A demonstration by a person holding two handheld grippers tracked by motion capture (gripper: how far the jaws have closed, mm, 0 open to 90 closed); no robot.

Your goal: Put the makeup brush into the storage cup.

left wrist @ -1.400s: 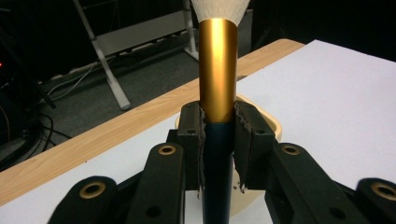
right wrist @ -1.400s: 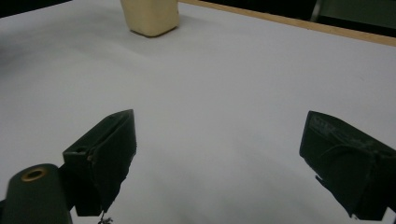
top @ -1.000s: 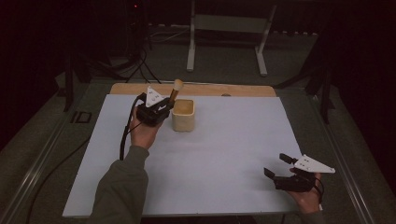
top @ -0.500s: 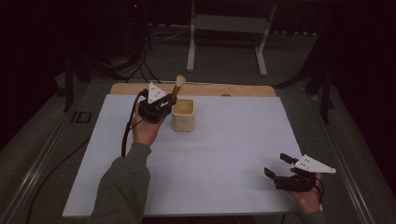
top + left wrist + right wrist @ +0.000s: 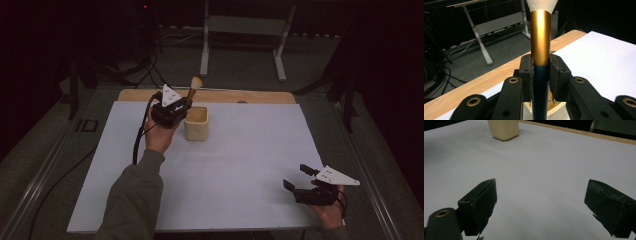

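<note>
A makeup brush [image 5: 540,37] with a gold ferrule, dark handle and pale bristles [image 5: 196,82] stands upright between the pads of my left gripper [image 5: 541,65], which is shut on it. Directly below sits a cream cup [image 5: 196,124] on the white sheet, and the brush handle reaches down into its mouth [image 5: 554,110]. In the high view the left gripper [image 5: 186,104] hovers at the cup's left rim. My right gripper [image 5: 296,177] rests near the sheet's front right corner, jaws wide apart with nothing between them [image 5: 541,202]. It sees the cup [image 5: 503,129] far ahead.
A white sheet [image 5: 240,165] covers most of the wooden table, whose bare edge [image 5: 250,96] runs along the back. A metal stand [image 5: 242,30] is on the floor behind. Cables [image 5: 137,145] trail from the left gripper over the sheet's left side.
The left gripper with the brush has shifted slightly toward the cup. The right gripper has stayed where it was.
</note>
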